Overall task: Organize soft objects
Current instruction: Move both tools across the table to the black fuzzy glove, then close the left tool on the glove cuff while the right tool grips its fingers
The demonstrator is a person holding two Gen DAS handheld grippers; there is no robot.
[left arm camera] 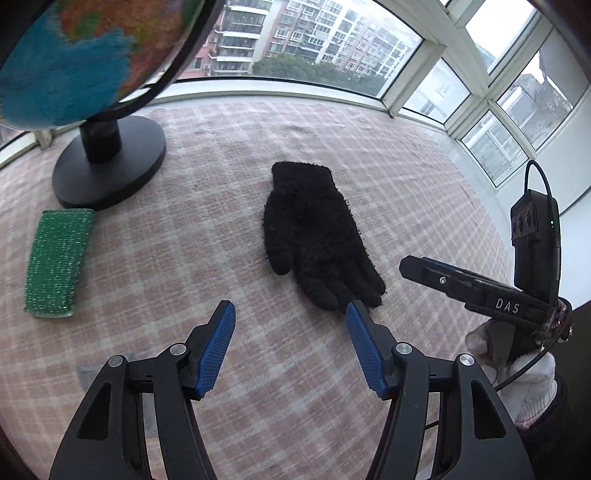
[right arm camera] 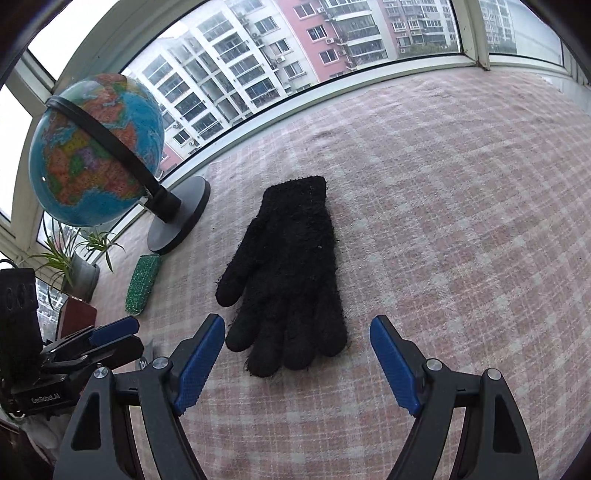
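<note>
Black and fuzzy, the knitted glove lies flat near the middle of the tabletop, which is covered by a pink-and-white checked cloth. Its cuff points toward the windows and its fingers point back toward the cameras.

The left hand-held gripper is released, its blue ribbed pads spread wide with nothing between them. In the left wrist view its right pad sits at the glove's fingertips; whether it touches them cannot be told. The right hand-held gripper is likewise spread wide and holds nothing, with the glove's fingertips reaching into the gap between its pads. From the left wrist view it shows at the right edge, held in a white-gloved hand.

A green scouring sponge lies well apart from the glove to the left, just beside the round dark base of a globe. Behind the globe, on the sill, stands a potted plant. Apartment blocks show through the window panes.
</note>
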